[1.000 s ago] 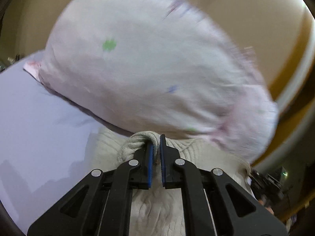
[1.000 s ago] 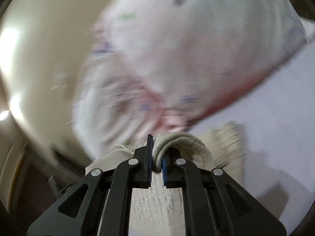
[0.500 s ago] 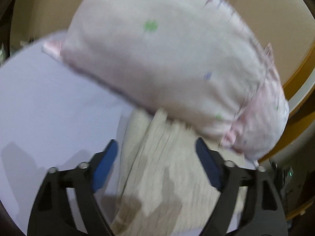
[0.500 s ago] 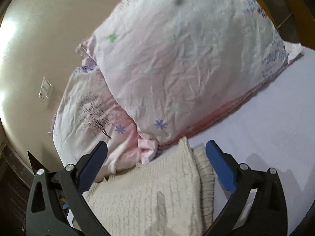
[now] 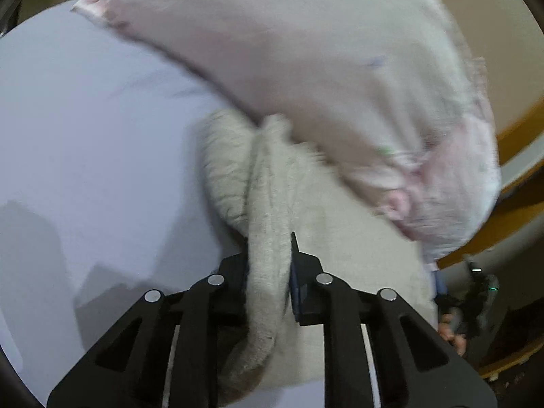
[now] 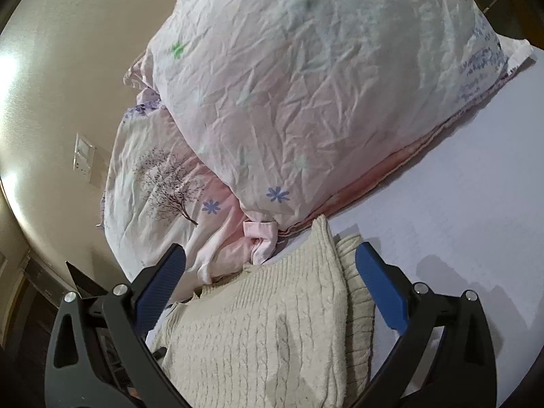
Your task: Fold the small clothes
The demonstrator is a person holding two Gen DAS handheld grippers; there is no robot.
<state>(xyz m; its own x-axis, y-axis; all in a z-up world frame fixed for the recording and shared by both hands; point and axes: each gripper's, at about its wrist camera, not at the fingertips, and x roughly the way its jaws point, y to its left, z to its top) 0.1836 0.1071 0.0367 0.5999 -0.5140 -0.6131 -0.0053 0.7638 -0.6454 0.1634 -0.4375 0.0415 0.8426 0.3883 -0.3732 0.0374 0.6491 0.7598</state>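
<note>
A cream knitted sweater (image 6: pixel 265 326) lies folded on the pale lilac bed sheet (image 6: pixel 459 204), its far end against the pink pillow. My right gripper (image 6: pixel 268 265) is open above it, blue pads spread to either side, holding nothing. In the left wrist view my left gripper (image 5: pixel 268 268) is shut on a raised fold of the same sweater (image 5: pixel 268 292). The rest of the sweater (image 5: pixel 340 238) lies flat under it.
A large pink flowered pillow (image 6: pixel 306 85) rests on a second pillow with a tree print (image 6: pixel 159 187) at the head of the bed. A beige wall (image 6: pixel 68 68) with a switch plate (image 6: pixel 83 156) stands behind. Lilac sheet (image 5: pixel 85 136) spreads to the left of the sweater.
Both grippers let go of the sweater and opened. The left gripper has since shut again on a fold of it. The right gripper stays open.
</note>
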